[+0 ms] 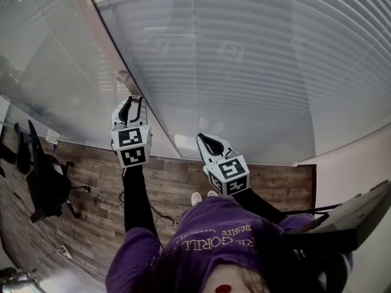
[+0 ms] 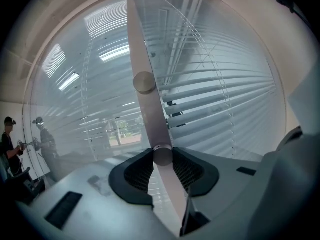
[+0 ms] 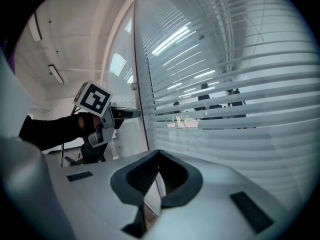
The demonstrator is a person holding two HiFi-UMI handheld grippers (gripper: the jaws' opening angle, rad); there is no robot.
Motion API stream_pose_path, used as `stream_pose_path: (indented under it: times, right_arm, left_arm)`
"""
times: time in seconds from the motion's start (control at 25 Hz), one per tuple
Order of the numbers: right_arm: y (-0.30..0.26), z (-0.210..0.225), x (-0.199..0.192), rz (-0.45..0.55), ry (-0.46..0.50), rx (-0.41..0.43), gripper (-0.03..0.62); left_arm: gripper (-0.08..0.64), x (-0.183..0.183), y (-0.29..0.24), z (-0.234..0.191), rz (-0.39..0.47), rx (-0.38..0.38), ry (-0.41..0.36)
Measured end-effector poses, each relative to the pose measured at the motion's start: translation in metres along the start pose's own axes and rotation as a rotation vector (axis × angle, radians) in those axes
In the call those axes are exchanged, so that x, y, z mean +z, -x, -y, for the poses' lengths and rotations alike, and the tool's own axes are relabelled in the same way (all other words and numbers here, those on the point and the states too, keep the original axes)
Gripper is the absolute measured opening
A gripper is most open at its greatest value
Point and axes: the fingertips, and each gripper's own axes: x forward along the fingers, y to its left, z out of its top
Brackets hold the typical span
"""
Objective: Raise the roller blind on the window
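Pale slatted blinds (image 1: 244, 72) (image 2: 220, 99) (image 3: 240, 99) hang behind the glass wall. A beige frame post (image 1: 107, 35) (image 2: 140, 49) divides the glass and carries two round knobs. My left gripper (image 1: 131, 101) (image 2: 162, 157) is up against the post, its jaws shut on the lower knob (image 2: 162, 155). The upper knob (image 1: 124, 76) (image 2: 144, 82) is free above it. My right gripper (image 1: 204, 138) (image 3: 158, 154) hovers right of the post, close to the glass. Its jaws are shut with nothing in them. The right gripper view shows the left gripper (image 3: 125, 114) at the post.
A black office chair (image 1: 46, 182) stands on the wooden floor (image 1: 98, 188) at the left, with cables nearby. A dark desk edge (image 1: 348, 218) juts in at the lower right. A person (image 2: 7, 134) stands at the far left of the left gripper view.
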Motion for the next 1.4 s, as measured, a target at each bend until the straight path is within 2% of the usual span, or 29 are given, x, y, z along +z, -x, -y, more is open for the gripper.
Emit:
stream_pose_path:
  times: [0.24, 0.56, 0.8, 1.16, 1.4]
  right_arm:
    - [0.000, -0.002, 0.000, -0.003, 0.004, 0.001, -0.005]
    - [0.000, 0.000, -0.001, -0.006, 0.001, 0.000, -0.005]
    - [-0.001, 0.001, -0.002, -0.009, -0.003, -0.007, -0.005]
    - [0.000, 0.003, -0.005, -0.013, -0.006, -0.005, -0.005]
    - [-0.001, 0.003, -0.006, -0.014, -0.010, -0.002, -0.005]
  left_arm:
    - [0.123, 0.000, 0.001, 0.001, 0.003, 0.011, -0.018]
    - [0.123, -0.001, -0.002, 0.002, -0.009, 0.039, -0.099]
    - [0.123, -0.004, -0.004, 0.003, -0.008, 0.040, -0.116]
    - [0.123, -0.003, -0.003, 0.009, -0.012, 0.067, -0.204]
    - [0.123, -0.003, -0.003, 0.011, -0.034, 0.094, -0.305]
